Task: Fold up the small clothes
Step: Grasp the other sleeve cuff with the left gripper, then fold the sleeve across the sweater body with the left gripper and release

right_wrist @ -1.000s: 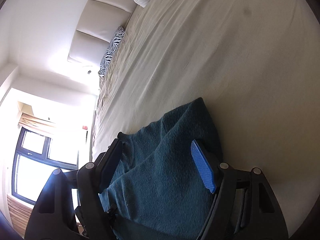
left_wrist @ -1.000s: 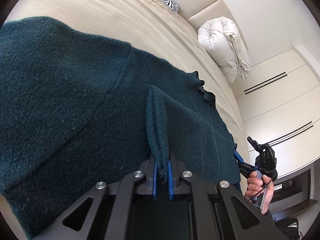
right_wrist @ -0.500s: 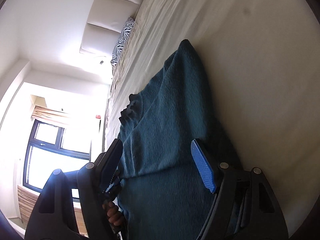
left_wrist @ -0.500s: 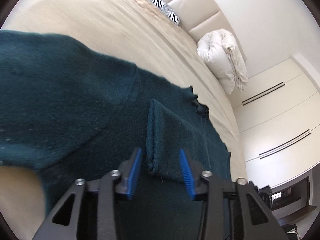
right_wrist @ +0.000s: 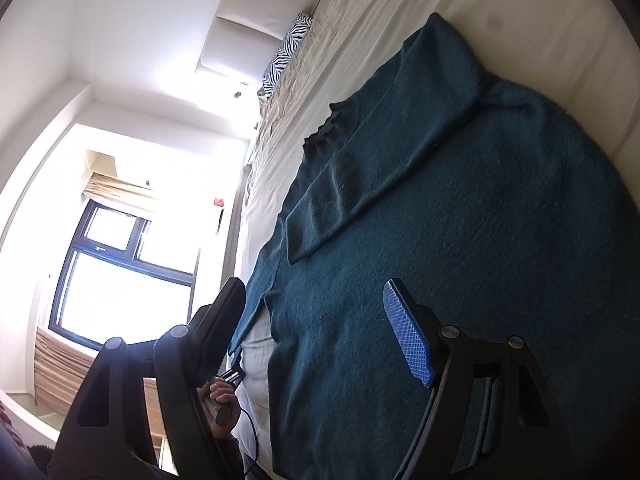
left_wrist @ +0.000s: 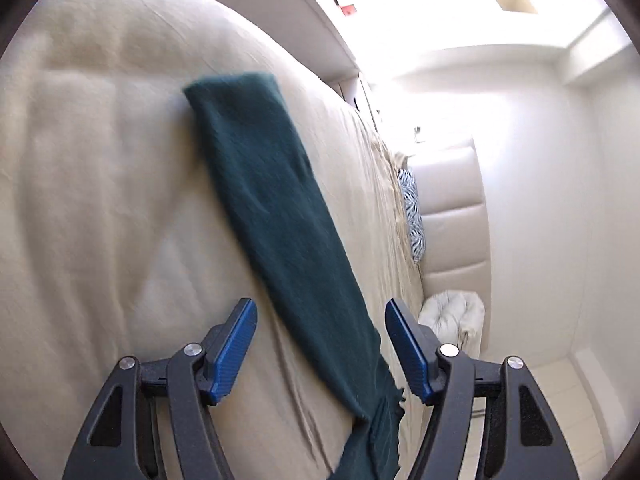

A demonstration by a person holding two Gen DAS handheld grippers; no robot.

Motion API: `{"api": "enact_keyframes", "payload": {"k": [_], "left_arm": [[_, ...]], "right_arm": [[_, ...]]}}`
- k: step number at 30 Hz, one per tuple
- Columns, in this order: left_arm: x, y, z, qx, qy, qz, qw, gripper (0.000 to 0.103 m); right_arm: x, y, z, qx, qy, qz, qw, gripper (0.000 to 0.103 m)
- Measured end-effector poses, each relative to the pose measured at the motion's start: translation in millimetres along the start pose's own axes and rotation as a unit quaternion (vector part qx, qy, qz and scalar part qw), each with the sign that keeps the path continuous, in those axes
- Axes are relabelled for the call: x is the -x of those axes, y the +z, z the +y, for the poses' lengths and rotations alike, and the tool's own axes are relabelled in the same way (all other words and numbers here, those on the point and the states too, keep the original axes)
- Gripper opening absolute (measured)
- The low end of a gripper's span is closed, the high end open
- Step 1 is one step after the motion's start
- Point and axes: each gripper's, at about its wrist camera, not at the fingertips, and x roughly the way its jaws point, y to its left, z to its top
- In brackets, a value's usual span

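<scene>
A dark teal knit sweater (right_wrist: 480, 248) lies spread flat on the beige bed sheet (right_wrist: 360, 32). One sleeve (right_wrist: 344, 192) is folded in across its chest, cuff toward the hem. The other sleeve (left_wrist: 272, 208) stretches straight out over the sheet (left_wrist: 100, 200). My left gripper (left_wrist: 320, 344) hovers over that outstretched sleeve near the shoulder; its jaws are opening, the sleeve runs under the gap and the blue pads (left_wrist: 236, 348) do not touch it. My right gripper (right_wrist: 314, 296) stands open above the sweater's lower body, holding nothing. A hand (right_wrist: 220, 394) grips the left tool's handle.
A zebra-print pillow (left_wrist: 412, 216) and a padded cream headboard (left_wrist: 452, 208) sit at the head of the bed, with a bundled white duvet (left_wrist: 452, 316) beside them. A large bright window (right_wrist: 120, 264) stands past the bed's side edge.
My left gripper let go of the folded-in sleeve's cuff, opened, and swung round to the outstretched sleeve. My right gripper pulled back, so much more of the sweater shows.
</scene>
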Motion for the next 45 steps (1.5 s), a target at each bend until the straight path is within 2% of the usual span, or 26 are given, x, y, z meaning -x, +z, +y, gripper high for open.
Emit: {"api": "enact_keyframes", "payload": {"k": [4, 6, 7, 8, 10, 12, 14, 16, 17, 18, 19, 21, 23, 24, 26, 28, 30, 32, 34, 37, 39, 42, 44, 45], "left_arm": [[-5, 23, 12, 0.026, 0.005, -0.017, 0.9995, 0.068], [-11, 31, 16, 0.037, 0.009, -0.028, 0.9989, 0.058], [-15, 34, 18, 0.041, 0.013, -0.032, 0.9986, 0.046], [-20, 37, 17, 0.039, 0.019, -0.032, 0.9985, 0.028], [-31, 40, 18, 0.038, 0.037, -0.02, 0.9984, 0.006], [-34, 38, 9, 0.022, 0.047, -0.019, 0.9985, 0.006], [-32, 39, -11, -0.019, 0.051, -0.022, 0.9983, 0.006], [-38, 28, -49, -0.089, 0.054, -0.015, 0.9945, 0.006], [-42, 16, -72, -0.135, 0.055, -0.007, 0.9892, 0.006], [-47, -3, -96, -0.186, 0.055, 0.005, 0.9809, 0.006], [-54, -26, -120, -0.24, 0.055, 0.02, 0.9689, 0.007], [-66, -84, -161, -0.347, 0.055, 0.049, 0.9351, 0.007], [-75, -156, -188, -0.456, 0.055, 0.08, 0.8846, 0.007], [-80, -194, -195, -0.506, 0.058, 0.094, 0.8557, 0.007], [-92, -268, -201, -0.599, 0.063, 0.117, 0.7895, 0.007], [-99, -320, -192, -0.661, 0.069, 0.124, 0.737, 0.007], [-102, -350, -181, -0.693, 0.077, 0.13, 0.7048, 0.007], [-104, -355, -168, -0.704, 0.086, 0.134, 0.6919, 0.007], [-102, -344, -153, -0.706, 0.092, 0.135, 0.6895, 0.007], [-94, -330, -147, -0.705, 0.095, 0.127, 0.6913, 0.007], [-93, -332, -151, -0.706, 0.093, 0.121, 0.6914, 0.007], [-92, -337, -155, -0.703, 0.091, 0.116, 0.6962, 0.007], [-91, -336, -155, -0.698, 0.09, 0.115, 0.7009, 0.007], [-92, -336, -156, -0.697, 0.089, 0.115, 0.7023, 0.007]], "right_arm": [[-19, -18, 18, 0.008, -0.004, 0.018, 1.0, 0.072], [-24, -25, 25, 0.013, -0.009, 0.025, 1.0, 0.072], [-25, -28, 28, 0.016, -0.012, 0.027, 0.999, 0.072], [-26, -31, 31, 0.02, -0.015, 0.028, 0.999, 0.072], [-26, -35, 35, 0.026, -0.018, 0.03, 0.999, 0.072], [-26, -35, 37, 0.033, -0.024, 0.03, 0.999, 0.072], [-25, -32, 33, 0.035, -0.029, 0.028, 0.999, 0.072], [-27, -26, 27, 0.027, -0.031, 0.027, 0.999, 0.072], [-27, -26, 25, 0.026, -0.033, 0.028, 0.999, 0.072], [-30, -22, 23, 0.026, -0.034, 0.028, 0.999, 0.072], [-33, -18, 20, 0.027, -0.036, 0.03, 0.999, 0.072], [-41, -13, 21, 0.032, -0.038, 0.034, 0.998, 0.072], [-48, -8, 25, 0.039, -0.036, 0.038, 0.998, 0.072], [-52, -5, 29, 0.043, -0.035, 0.04, 0.998, 0.072], [-64, 2, 36, 0.05, -0.032, 0.046, 0.997, 0.072], [-78, 10, 42, 0.057, -0.03, 0.057, 0.996, 0.072], [-94, 18, 44, 0.053, -0.031, 0.071, 0.996, 0.072], [-111, 25, 40, 0.041, -0.027, 0.09, 0.995, 0.072], [-128, 29, 31, 0.016, -0.03, 0.105, 0.994, 0.072], [-151, 27, 19, -0.02, -0.028, 0.125, 0.992, 0.072], [-164, 20, 15, -0.04, -0.025, 0.137, 0.989, 0.072], [-186, 12, 16, -0.06, -0.007, 0.162, 0.985, 0.072], [-196, 8, 16, -0.067, -0.003, 0.169, 0.983, 0.069], [-201, 8, 15, -0.071, -0.002, 0.17, 0.983, 0.063]]}}
